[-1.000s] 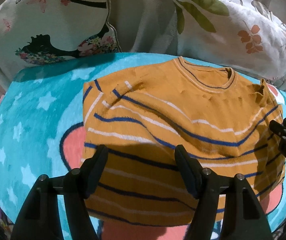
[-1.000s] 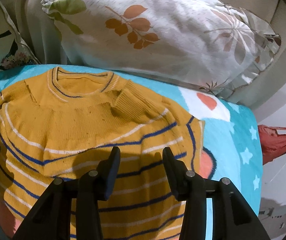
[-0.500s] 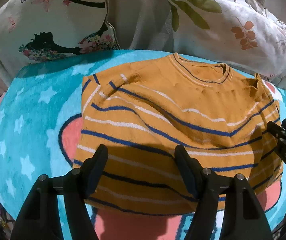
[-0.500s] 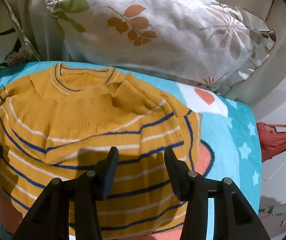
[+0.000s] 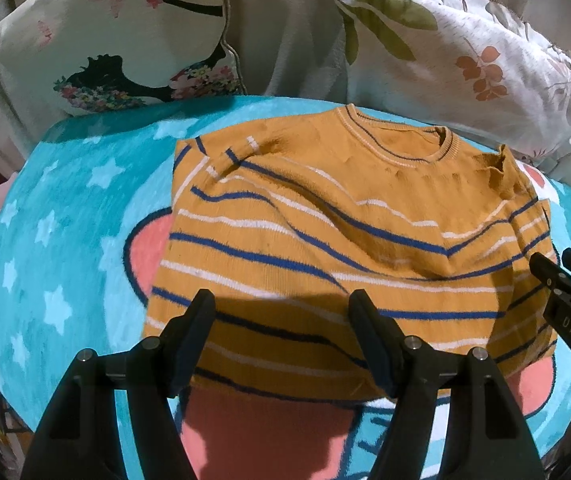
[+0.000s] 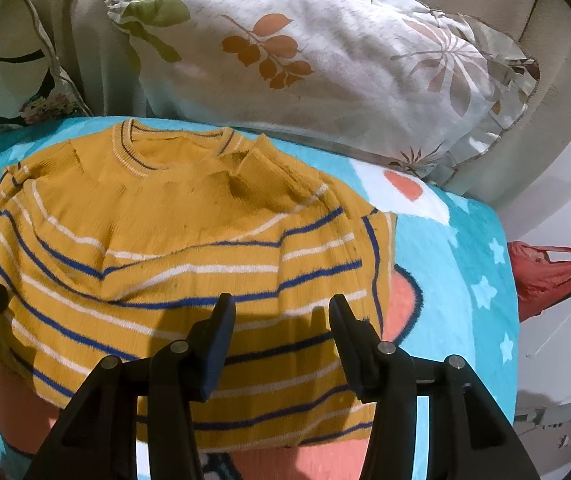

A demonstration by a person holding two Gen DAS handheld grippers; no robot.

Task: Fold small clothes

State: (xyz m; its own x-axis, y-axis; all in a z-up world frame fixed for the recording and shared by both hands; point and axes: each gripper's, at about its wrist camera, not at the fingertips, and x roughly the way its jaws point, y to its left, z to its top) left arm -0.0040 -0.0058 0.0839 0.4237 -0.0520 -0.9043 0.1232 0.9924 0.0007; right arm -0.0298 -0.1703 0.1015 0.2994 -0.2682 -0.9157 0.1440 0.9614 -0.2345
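Note:
A small mustard sweater (image 5: 325, 240) with blue and white stripes lies on a turquoise star blanket (image 5: 65, 240), collar toward the pillows, both sleeves tucked in over the body. My left gripper (image 5: 281, 300) hovers open above the sweater's lower hem, nothing between its fingers. In the right wrist view the same sweater (image 6: 157, 248) fills the left half. My right gripper (image 6: 281, 304) hangs over its lower right part, open and empty, its jaws widening slightly. The right gripper's fingertips (image 5: 557, 280) show at the right edge of the left wrist view.
Two pillows lean at the back: one with a black figure print (image 5: 125, 40), one with a leaf print (image 6: 305, 60). The blanket (image 6: 457, 272) ends at the right, where a red bag (image 6: 545, 272) hangs beyond the edge.
Both grippers drew back toward the near edge, so the sweater's bottom hem has come into view. The right gripper's fingers spread a little. The sweater lies unmoved.

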